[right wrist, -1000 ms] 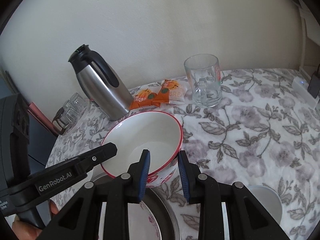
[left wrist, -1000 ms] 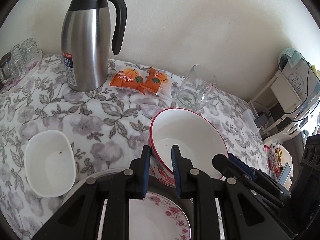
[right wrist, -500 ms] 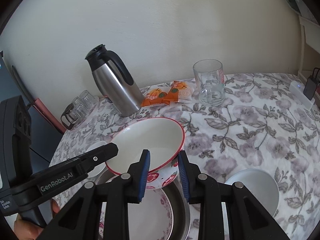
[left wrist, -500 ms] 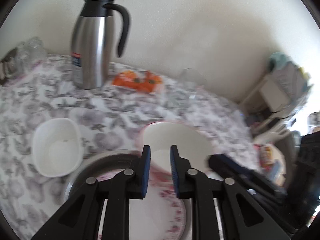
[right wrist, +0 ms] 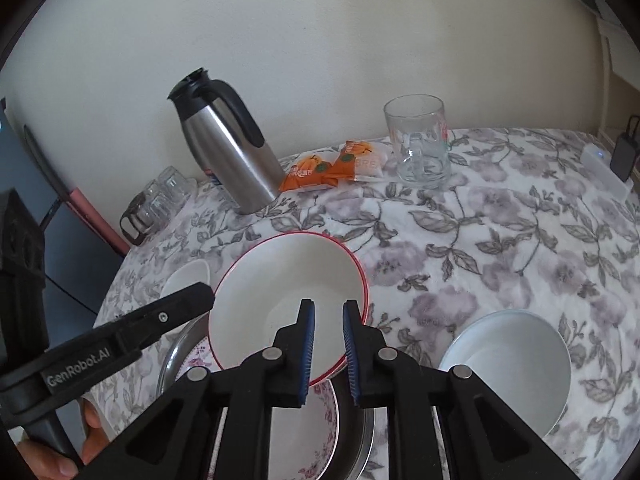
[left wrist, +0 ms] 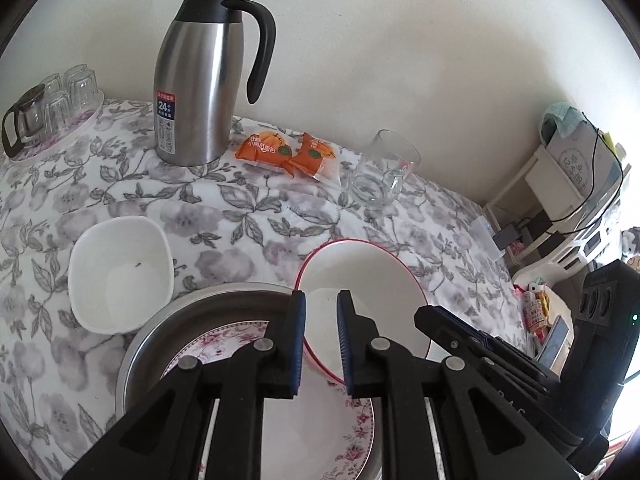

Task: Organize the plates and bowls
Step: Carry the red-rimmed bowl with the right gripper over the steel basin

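Observation:
A white bowl with a red rim point(left wrist: 360, 280) hangs tilted over the far right edge of a steel basin point(left wrist: 160, 328). A flowered plate point(left wrist: 320, 432) lies in the basin. My left gripper point(left wrist: 321, 304) is shut on the bowl's near left rim, one finger inside and one outside. In the right wrist view the same bowl point(right wrist: 288, 288) overlaps the plate point(right wrist: 296, 432). My right gripper point(right wrist: 329, 312) is closing its jaws on the bowl's near right rim, with the bowl's wall between the pads. The bowl's underside is hidden.
A small white bowl point(left wrist: 120, 276) sits left of the basin, and a wider white bowl point(right wrist: 508, 364) sits right of it. At the back stand a steel jug point(left wrist: 200, 80), orange snack packs point(left wrist: 288, 152), a glass mug point(left wrist: 380, 176) and a tray of glasses point(left wrist: 48, 108).
The red-rimmed bowl has come off the tablecloth and moved back over the basin and plate, held by both grippers. The right gripper's jaws have narrowed on its rim.

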`<state>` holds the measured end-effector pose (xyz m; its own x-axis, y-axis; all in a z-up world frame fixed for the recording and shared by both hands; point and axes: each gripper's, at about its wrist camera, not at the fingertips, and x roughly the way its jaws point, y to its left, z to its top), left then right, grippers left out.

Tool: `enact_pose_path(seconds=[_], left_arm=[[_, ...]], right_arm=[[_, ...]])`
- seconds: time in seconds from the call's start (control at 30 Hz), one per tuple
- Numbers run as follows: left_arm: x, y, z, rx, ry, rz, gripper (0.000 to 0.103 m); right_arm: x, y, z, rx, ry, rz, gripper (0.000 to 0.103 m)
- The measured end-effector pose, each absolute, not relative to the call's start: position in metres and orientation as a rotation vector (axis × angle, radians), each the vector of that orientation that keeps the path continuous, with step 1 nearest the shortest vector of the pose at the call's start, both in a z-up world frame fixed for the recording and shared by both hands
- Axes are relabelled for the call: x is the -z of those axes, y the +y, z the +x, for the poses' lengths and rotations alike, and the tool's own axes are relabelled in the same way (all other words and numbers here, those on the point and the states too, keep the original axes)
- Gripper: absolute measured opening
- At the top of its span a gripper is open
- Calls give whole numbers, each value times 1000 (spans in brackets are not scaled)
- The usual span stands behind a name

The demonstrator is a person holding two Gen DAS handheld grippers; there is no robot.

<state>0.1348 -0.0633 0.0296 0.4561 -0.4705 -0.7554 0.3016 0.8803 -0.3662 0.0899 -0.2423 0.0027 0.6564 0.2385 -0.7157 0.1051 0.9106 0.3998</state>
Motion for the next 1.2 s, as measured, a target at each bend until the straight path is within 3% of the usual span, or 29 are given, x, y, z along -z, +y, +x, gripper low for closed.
enact_pose_path(seconds=[0.17,0.3,0.37,0.43,0.73,1.2], left_arm=[[-30,-60,138,416,971,-157,25],[-13,-62,144,411,1037,-168,25],[-6,-64,146,400,1055,-152,25],[0,-66,148,412,1074,-156,25],[16,-80,150,465,1094,-140,24],[8,-77,143,448,1050,-106,24]], right_arm=[[-9,-247,87,-69,829,437,18],[-9,-251,88,-39,825,448,20],[-5,-253,90,-22,835,453,36],[1,-252,93,-15,854,450,41],[30,-236,109,-87,920,474,41],[22,-229,104,-109,898,434,41]])
